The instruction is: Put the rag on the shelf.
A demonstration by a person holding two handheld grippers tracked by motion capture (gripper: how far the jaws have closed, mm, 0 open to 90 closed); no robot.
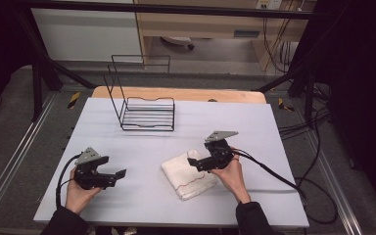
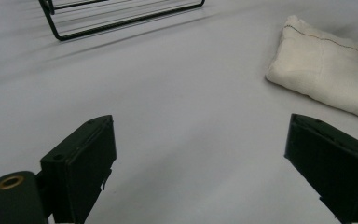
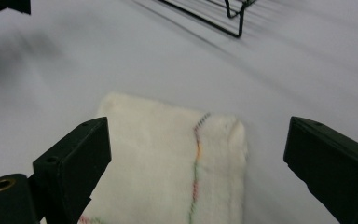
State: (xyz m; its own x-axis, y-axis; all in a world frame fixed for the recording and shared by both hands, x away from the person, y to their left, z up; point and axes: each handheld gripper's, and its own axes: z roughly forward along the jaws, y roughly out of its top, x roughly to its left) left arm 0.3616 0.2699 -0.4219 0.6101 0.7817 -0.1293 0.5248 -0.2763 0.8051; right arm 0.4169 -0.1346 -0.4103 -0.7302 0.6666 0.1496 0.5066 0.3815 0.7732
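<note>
Left tool (image 2: pixel 198 163) gapes over bare table (image 2: pixel 177 93) (folded cloth (image 2: pixel 326 70) far right).

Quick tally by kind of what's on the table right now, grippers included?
Folded cream cloth with red stitching: 1
Black wire rack: 1
Hand-held black two-jaw grippers: 2, left gripper open over bare table, right gripper open over the cloth
Total: 4
</note>
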